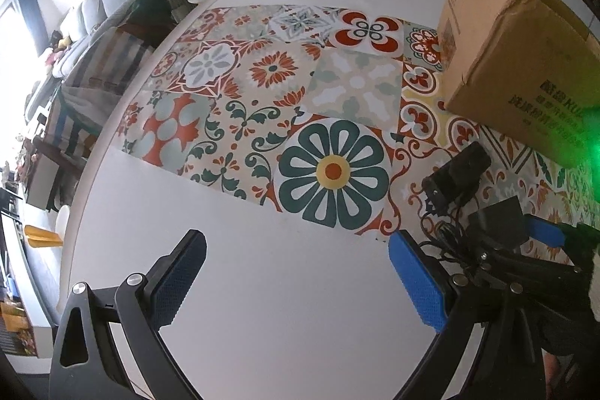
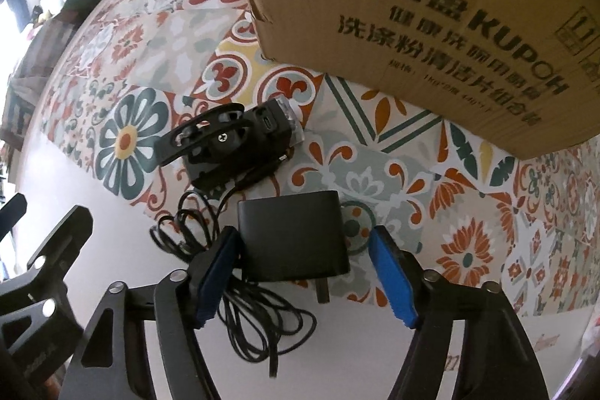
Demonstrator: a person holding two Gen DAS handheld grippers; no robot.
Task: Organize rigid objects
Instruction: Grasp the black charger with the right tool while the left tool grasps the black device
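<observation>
While jaws wide, black adapter between right gripper fingers, untouched on table.

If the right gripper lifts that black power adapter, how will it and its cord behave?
The power adapter looks like a rigid, flat-sided block, so the open right gripper straddling it should get a firm hold. Its smooth casing might slip a little. The thin black cord lies in loose loops, so it will probably dangle and drag.
</observation>
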